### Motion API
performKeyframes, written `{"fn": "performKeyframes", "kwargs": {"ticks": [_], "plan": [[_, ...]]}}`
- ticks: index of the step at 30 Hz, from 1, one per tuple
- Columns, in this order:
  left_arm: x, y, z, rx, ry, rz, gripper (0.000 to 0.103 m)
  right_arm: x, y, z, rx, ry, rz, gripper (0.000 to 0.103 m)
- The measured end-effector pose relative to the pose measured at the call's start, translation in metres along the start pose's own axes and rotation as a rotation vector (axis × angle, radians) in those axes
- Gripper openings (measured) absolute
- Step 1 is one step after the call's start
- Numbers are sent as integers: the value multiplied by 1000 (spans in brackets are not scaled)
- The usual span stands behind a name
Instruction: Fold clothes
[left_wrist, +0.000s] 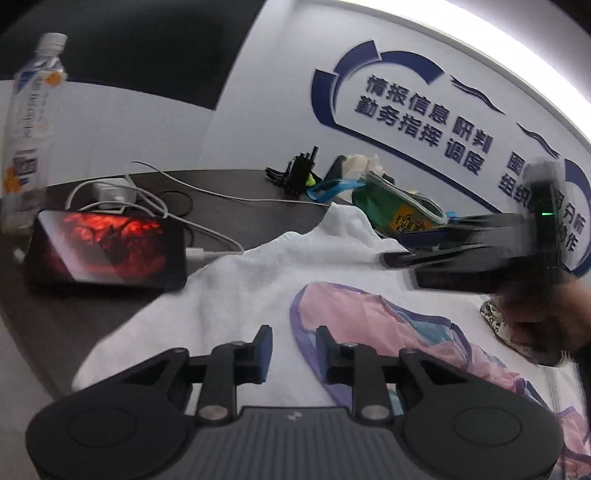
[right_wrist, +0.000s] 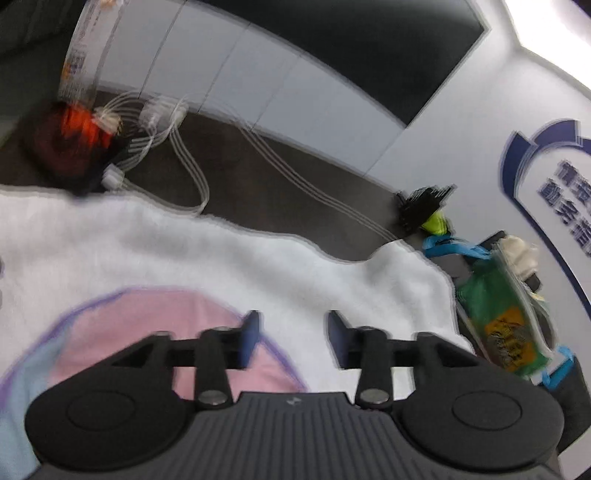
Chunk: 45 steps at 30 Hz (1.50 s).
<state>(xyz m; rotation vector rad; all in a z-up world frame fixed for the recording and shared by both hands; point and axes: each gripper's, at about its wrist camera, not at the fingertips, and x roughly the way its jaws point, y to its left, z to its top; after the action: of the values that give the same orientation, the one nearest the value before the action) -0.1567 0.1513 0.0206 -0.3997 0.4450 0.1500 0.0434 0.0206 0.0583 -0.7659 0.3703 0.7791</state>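
Note:
A white fleecy garment (left_wrist: 240, 288) with a pink and purple print (left_wrist: 351, 314) lies spread on the dark table; it also shows in the right wrist view (right_wrist: 258, 266) with its print (right_wrist: 147, 325). My left gripper (left_wrist: 294, 339) is open and empty, hovering over the garment beside the print's edge. My right gripper (right_wrist: 293, 328) is open and empty above the garment near the print's right edge. It also shows blurred in the left wrist view (left_wrist: 399, 258), held by a hand at the right.
A phone (left_wrist: 107, 247) with a red screen and white charger cables (left_wrist: 147, 199) lie at the left. A drink bottle (left_wrist: 29, 122) stands far left. A green packet (left_wrist: 399, 210) (right_wrist: 502, 321), black clips (left_wrist: 299, 173) and a patterned item (left_wrist: 495, 321) lie along the wall side.

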Motion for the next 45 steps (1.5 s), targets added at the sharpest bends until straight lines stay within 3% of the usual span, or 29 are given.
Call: {"fn": "performKeyframes", "kwargs": {"ticks": [4, 7, 12, 16, 18, 19, 21, 22, 24, 27, 28, 30, 31, 32, 35, 38, 41, 45], "plan": [[36, -2, 20, 108, 117, -75, 26, -75, -23, -22, 144, -48, 25, 45], [52, -16, 20, 224, 158, -105, 26, -117, -9, -58, 245, -4, 124, 45], [51, -44, -10, 551, 138, -41, 27, -149, 39, -122, 385, 95, 135, 36], [44, -38, -8, 485, 116, 3, 27, -198, 41, -178, 593, 77, 51, 37], [29, -38, -4, 438, 69, -77, 27, -226, 46, -198, 613, 53, -9, 41], [22, -38, -3, 427, 63, -168, 32, -239, 48, -208, 623, 41, -38, 42], [18, -42, -7, 415, 122, -424, 44, -259, 57, -224, 609, 51, -89, 42], [20, -46, -11, 429, 158, -496, 48, -263, 61, -230, 600, 68, -104, 42], [23, -56, -20, 484, 218, -552, 47, -266, 65, -239, 579, 88, -123, 42], [32, -60, -30, 549, 246, -555, 42, -265, 70, -250, 528, 80, -161, 43], [35, -58, -30, 544, 257, -561, 23, -263, 70, -254, 523, 71, -183, 43], [39, -51, -28, 512, 286, -582, 1, -260, 63, -261, 545, 60, -216, 39], [35, -48, -26, 509, 295, -598, 1, -261, 58, -265, 566, 48, -192, 13], [28, -46, -24, 515, 302, -617, 1, -263, 53, -268, 576, 43, -172, 2], [8, -41, -19, 533, 320, -674, 1, -280, 38, -271, 562, 61, -124, 3], [-3, -42, -29, 583, 369, -666, 1, -304, 25, -273, 580, 73, -65, 3], [0, -37, -26, 535, 401, -658, 13, -310, 29, -269, 534, 115, -33, 12], [7, -43, 19, 391, 302, -702, 46, -307, 22, -254, 651, -64, -36, 56]]}}
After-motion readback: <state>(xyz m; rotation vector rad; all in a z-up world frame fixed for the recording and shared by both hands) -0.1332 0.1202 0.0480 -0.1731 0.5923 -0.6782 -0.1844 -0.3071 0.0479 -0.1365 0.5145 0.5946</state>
